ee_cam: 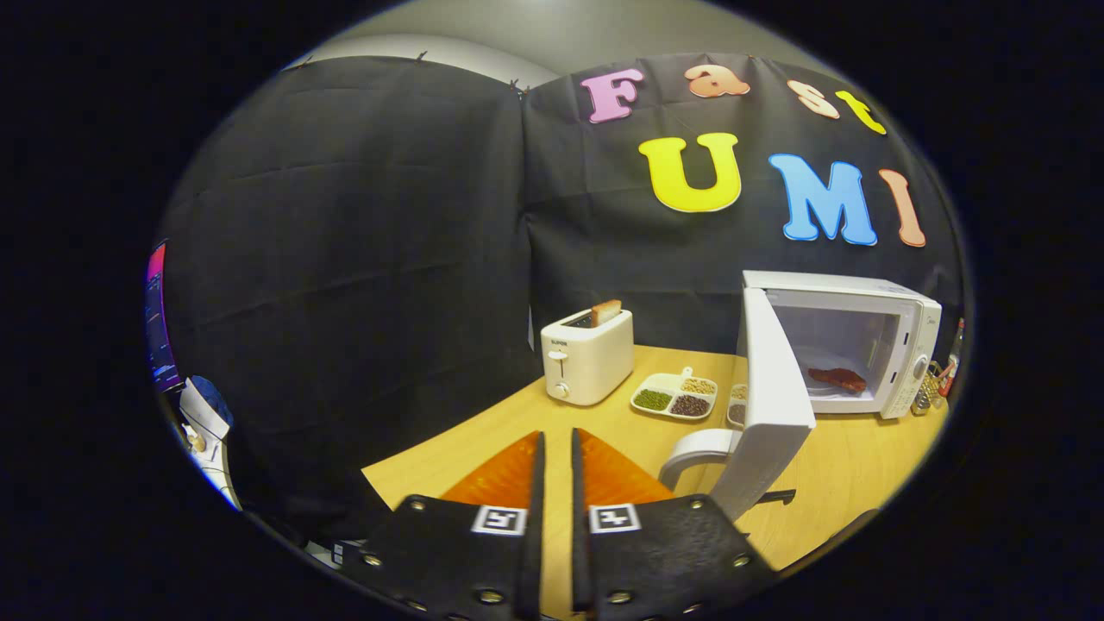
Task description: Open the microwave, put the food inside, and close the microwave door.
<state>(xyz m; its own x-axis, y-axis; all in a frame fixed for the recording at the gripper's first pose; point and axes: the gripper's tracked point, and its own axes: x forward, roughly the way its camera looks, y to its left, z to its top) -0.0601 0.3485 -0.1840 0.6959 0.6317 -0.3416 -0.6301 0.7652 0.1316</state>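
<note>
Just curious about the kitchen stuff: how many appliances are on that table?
2. A toaster beyond the nearly closed gripper fingers, and a microwave to its right, door open.

We see even, fairly dim light from above: the tabletop point(604, 414) glows warm, and the microwave point(849, 341) interior is bright. Fisheye bending curves the table edge and the microwave door point(772, 405). The image is sharp, with the gripper point(556, 448) fingers close and nearly together.

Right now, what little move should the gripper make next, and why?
Probably swing right and push the open microwave door shut: the food already lies inside the microwave, and the gripper, fingers nearly closed and holding nothing, sits just left of the door.
</note>
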